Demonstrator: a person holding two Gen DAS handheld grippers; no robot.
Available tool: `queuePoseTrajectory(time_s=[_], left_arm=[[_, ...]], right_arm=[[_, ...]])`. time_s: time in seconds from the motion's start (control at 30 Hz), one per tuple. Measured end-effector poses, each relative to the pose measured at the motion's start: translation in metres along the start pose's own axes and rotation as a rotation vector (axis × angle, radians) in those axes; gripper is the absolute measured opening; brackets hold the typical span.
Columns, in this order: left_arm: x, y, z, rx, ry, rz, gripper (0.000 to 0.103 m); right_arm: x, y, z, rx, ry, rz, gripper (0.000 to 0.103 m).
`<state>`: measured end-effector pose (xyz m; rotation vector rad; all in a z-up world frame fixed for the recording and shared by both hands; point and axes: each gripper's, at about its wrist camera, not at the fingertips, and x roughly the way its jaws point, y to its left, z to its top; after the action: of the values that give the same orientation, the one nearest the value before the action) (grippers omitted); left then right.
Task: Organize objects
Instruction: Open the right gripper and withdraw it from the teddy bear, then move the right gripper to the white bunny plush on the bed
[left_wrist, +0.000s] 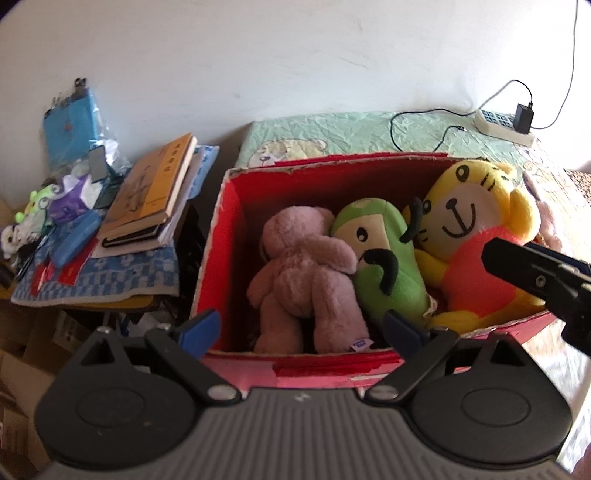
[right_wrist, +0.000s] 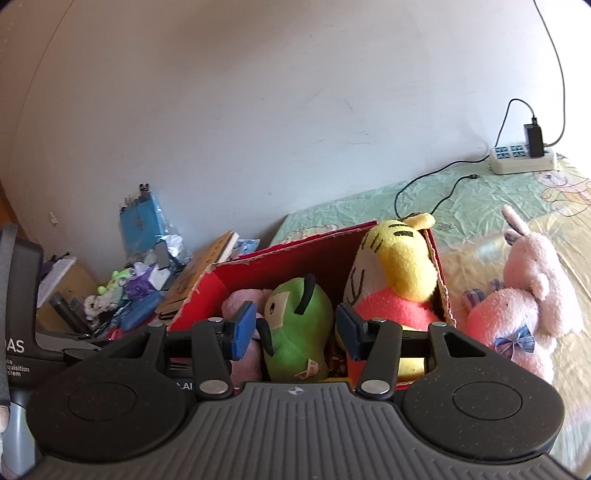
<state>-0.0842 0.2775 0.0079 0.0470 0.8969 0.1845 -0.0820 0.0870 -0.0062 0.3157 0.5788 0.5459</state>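
1. The left gripper (left_wrist: 301, 326) hangs spread and empty over the near rim of the red box (left_wrist: 236, 177); the right gripper (right_wrist: 295, 334) sits beside it at the box's right near corner, jaws parted, nothing between the pads.
2. Inside the box, three toys lie side by side: a mauve bear (left_wrist: 303, 273) face down at the left, a green plush (left_wrist: 384, 254) in the middle, a yellow tiger (left_wrist: 476, 229) propped against the right wall.
3. One pink rabbit (right_wrist: 521, 302) remains outside, on the bed just right of the box, seemingly the next item to go in.
4. To do that well, the right gripper would likely need to swing clear of the tiger, pinch the rabbit's body rather than an ear, and lower it into a gap, since the box looks nearly full.
5. The box rests on a bed with a green cartoon sheet (left_wrist: 332, 129); a power strip (right_wrist: 522, 158) with a charger lies at the far edge by the white wall.
6. Left of the bed, books (left_wrist: 151, 188) and clutter crowd a side table.
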Motion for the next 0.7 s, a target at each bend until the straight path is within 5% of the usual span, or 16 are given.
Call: queuePoseTrajectory(time_s=[0.7], left_arm=[[-0.045,-0.077,-0.017,-0.117,0.002,0.086,0.095]], right_arm=[[-0.047,-0.066,0.017,-0.039,0.054,0.176,0.052]])
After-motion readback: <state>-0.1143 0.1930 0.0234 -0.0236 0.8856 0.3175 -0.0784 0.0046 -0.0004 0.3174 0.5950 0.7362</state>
